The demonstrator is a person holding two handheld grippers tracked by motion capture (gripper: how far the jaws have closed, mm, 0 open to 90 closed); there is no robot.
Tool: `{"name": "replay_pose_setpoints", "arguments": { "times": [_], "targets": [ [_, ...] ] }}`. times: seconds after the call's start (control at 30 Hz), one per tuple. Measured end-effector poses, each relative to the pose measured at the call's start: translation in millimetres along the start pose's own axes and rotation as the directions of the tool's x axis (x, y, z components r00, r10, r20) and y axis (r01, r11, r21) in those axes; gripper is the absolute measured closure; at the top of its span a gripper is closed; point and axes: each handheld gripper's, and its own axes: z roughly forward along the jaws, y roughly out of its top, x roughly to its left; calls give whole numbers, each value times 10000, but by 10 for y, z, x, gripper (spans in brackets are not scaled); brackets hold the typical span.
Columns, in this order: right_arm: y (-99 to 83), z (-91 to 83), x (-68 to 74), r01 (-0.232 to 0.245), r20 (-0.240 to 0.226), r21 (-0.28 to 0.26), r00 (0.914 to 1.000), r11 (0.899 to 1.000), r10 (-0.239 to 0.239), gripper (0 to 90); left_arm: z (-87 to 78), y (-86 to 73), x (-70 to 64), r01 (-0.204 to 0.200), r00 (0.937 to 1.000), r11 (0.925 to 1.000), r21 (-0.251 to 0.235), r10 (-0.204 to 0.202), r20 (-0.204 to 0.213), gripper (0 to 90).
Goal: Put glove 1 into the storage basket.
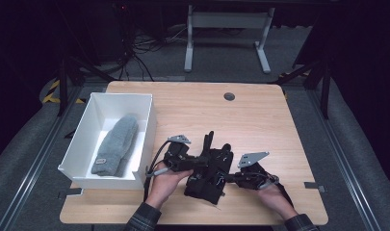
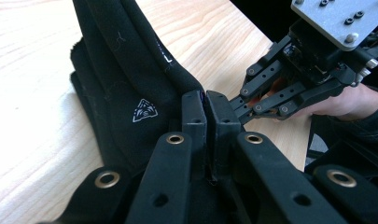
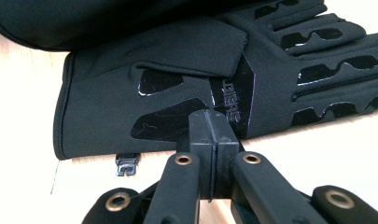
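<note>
Where they meet: as both claws press in from opposite sides, the black gloves (image 1: 209,171) lie between them on the bench (image 1: 260,115), near its front edge.
Left claw (image 2: 205,100): its jaws are closed flat against each other, with a sliver of black fabric showing between the pads in the left gripper view; they pinch the edge of the glove fabric.
Right claw (image 3: 209,122): its jaws are pressed together, their tips against the palm side of a glove just beside the cuff; I cannot tell whether fabric is caught between them.
Right claw seen from the left gripper view: its linkage and grey plate (image 2: 338,18) come in from the upper right, with the tip hidden behind the left claw's own jaws.
Gloves, left gripper view: dark fleecy cloth with a small white triangular logo (image 2: 144,110), rising in a fold toward the top of the view.
Gloves, right gripper view: smooth black cloth with glossy grip patches (image 3: 165,122) on palm and fingers, the cuff to the left, the fingers running off to the upper right, and a small black clip (image 3: 127,164) lying just below the cuff.
Hands: the left hand (image 1: 166,178) and right hand (image 1: 274,195) come in from the bottom edge, in plaid sleeves.
White box (image 1: 144,139): it stands on the left part of the bench, just beside the left claw.
Grey beanie (image 1: 116,144): it lies inside the box, lengthwise.
</note>
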Motion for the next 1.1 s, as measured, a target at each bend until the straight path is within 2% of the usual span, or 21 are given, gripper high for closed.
{"name": "replay_pose_setpoints", "arguments": {
  "times": [0.57,0.83,0.9,1.03,1.1],
  "targets": [
    [93,130,91,190,-18,-35,9998,9998,-190,900,253,-48,-21,25,9999,9979,645,-31,101,875],
    [110,160,109,195,-38,-60,9998,9998,-195,900,343,-55,-18,20,10000,9970,770,-26,77,870],
    [110,159,109,202,-50,-60,9998,9998,-203,900,343,-59,-18,5,10000,9974,720,-12,98,848],
    [98,93,98,285,40,-171,9996,9994,-284,900,324,-55,-36,-103,9998,9983,566,95,154,724],
    [87,38,80,195,126,-295,9997,9994,-192,896,313,-54,-42,-182,9997,9982,574,173,156,755]
  ]
}}
